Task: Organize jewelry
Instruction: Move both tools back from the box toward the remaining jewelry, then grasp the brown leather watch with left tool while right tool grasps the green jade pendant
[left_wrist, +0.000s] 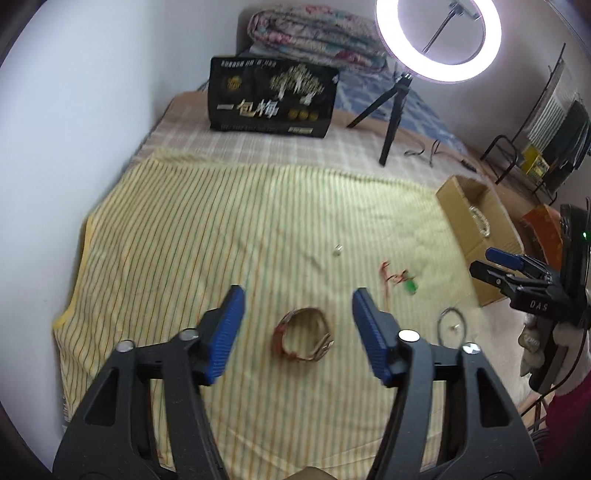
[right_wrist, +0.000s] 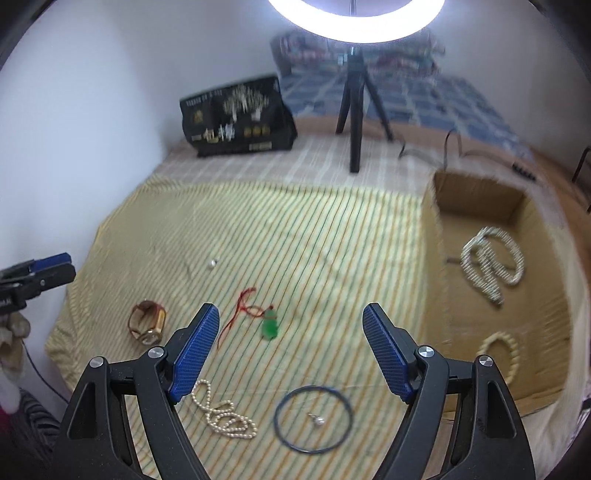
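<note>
The left gripper is spread wide with nothing between its blue pads, hanging over the watch, which lies on the striped yellow cloth below the gap between the fingers. The right gripper is also spread wide and holds nothing; beneath it lie a blue ring with a small pearl stud inside it, and a pearl strand just beside the left pad. Ahead sit the green pendant on its red cord and a lone pearl. The cardboard box borders the cloth's right edge, with a coiled pearl necklace and a bead bracelet in it. The cloth's far half is open. Beyond stand a black bag and a ring light's tripod.
</note>
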